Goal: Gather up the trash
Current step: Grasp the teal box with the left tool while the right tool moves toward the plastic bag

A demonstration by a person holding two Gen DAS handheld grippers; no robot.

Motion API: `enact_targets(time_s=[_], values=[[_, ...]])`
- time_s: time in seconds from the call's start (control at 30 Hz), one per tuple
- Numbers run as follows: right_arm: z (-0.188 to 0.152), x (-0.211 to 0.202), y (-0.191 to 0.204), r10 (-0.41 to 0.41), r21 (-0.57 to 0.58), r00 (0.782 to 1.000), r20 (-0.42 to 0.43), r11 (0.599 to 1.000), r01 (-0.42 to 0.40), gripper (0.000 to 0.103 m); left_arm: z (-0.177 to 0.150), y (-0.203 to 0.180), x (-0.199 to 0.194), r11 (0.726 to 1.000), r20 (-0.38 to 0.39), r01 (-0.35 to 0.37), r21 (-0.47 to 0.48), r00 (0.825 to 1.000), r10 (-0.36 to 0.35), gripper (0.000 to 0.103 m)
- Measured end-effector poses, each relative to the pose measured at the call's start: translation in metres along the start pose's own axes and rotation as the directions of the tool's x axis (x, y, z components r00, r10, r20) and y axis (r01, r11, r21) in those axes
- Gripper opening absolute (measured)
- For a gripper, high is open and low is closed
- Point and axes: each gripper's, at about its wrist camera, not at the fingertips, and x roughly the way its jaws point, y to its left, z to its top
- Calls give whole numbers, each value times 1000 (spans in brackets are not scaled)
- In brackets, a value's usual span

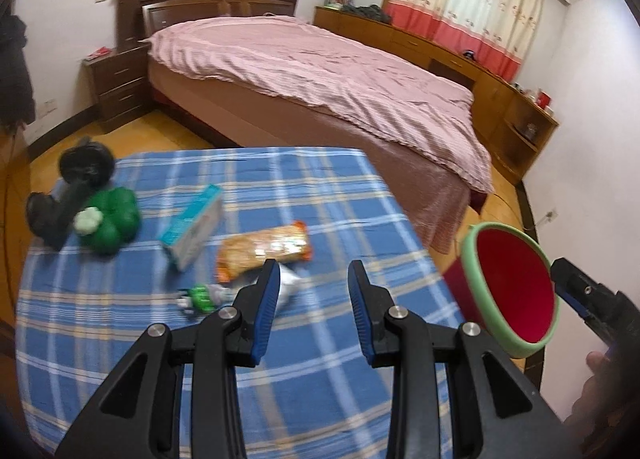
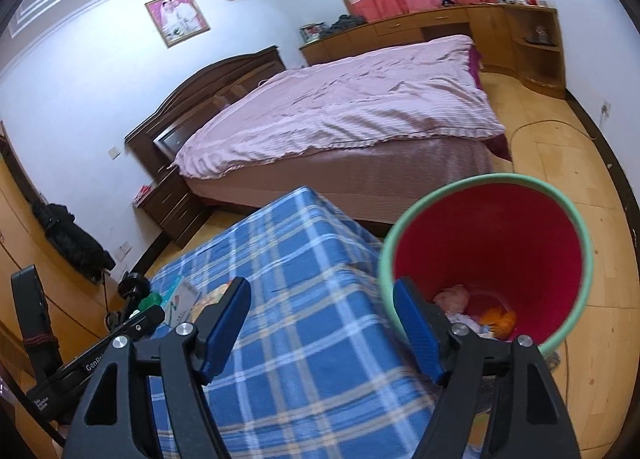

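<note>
Trash lies on your left on the blue plaid cloth [image 1: 320, 371]: teal box [image 1: 192, 227], orange wrapper [image 1: 262, 249], white scrap [image 1: 289, 283]. Your left gripper [image 1: 313, 313] is open and empty above them. Further right, your right gripper [image 2: 322, 333] is open and empty beside the red bin [image 2: 488, 235], which holds some trash.

The left hand-held gripper [image 1: 312, 291] hung empty, jaws parted, over the plaid tabletop [image 1: 320, 379]. An orange snack wrapper [image 1: 262, 249] lay at eleven o'clock; the red bin [image 1: 514, 291] at three.
</note>
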Motion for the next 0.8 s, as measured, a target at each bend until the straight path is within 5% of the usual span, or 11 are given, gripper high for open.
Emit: enact_targets(time_s=[0.43,0.8], values=[[-11,67,63,50,-48,992,-117,997,-56,76,6,77,23,993,-33,-83,-81,996,81,36],[-23,118,74,25,-42,980,-195,999,-33,76,24,97,77,993,-97,-119,7,988,119,44]])
